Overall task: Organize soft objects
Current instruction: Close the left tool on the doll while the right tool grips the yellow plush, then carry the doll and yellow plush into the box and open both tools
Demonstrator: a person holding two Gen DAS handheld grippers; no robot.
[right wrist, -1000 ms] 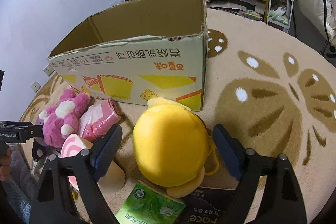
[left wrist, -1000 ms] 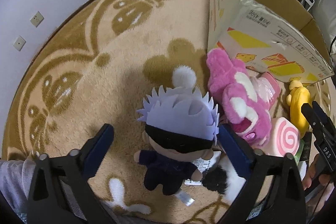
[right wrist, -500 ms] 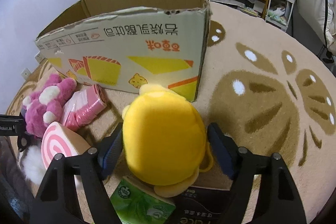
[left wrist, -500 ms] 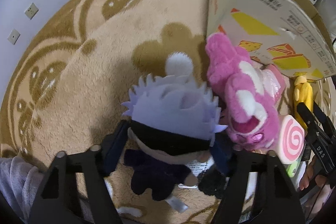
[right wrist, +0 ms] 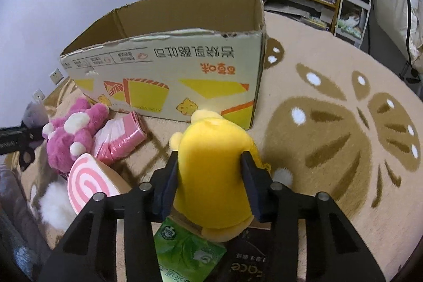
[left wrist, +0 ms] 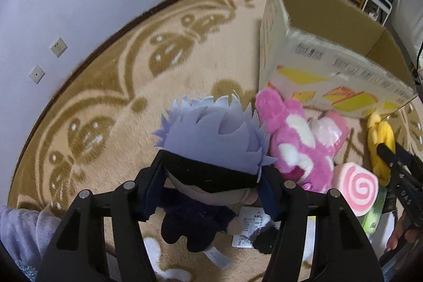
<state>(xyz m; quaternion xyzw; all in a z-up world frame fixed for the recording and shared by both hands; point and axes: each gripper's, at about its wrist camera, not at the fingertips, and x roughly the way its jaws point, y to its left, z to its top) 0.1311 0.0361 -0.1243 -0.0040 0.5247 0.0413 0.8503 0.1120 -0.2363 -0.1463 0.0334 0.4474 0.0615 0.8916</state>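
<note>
Lavender felt hair marks the doll (left wrist: 211, 144) pinched in the left gripper (left wrist: 211, 186): both dark pads press the sides of its head at the black blindfold, and its navy body hangs toward 6 o'clock. The right gripper (right wrist: 210, 176) is likewise closed on the yellow plush (right wrist: 214, 176), its pads sunk into the soft sides, with a green tissue pack (right wrist: 187, 253) and a dark packet (right wrist: 246, 263) under it at 6 o'clock.

Judging by this, the work is at an early stage: two toys are gripped, neither is in the box yet, and whether either has left the rug I cannot tell.

Just past the doll, at 2 o'clock in the left view, the pink bear (left wrist: 290, 142) lies on the beige rug (left wrist: 105, 97), touching the doll's hair. Beside it at 3 o'clock are the pink spiral roll cushion (left wrist: 354, 186) and a pink wrapped pack (left wrist: 330, 128). All three wait to be sorted.

Farthest, at 12 to 1 o'clock in both views, stands the open cardboard box (right wrist: 169, 75) with printed yellow wedges. Its visible inner walls are bare brown card; the floor of it is hidden, so what it holds cannot be told.
</note>
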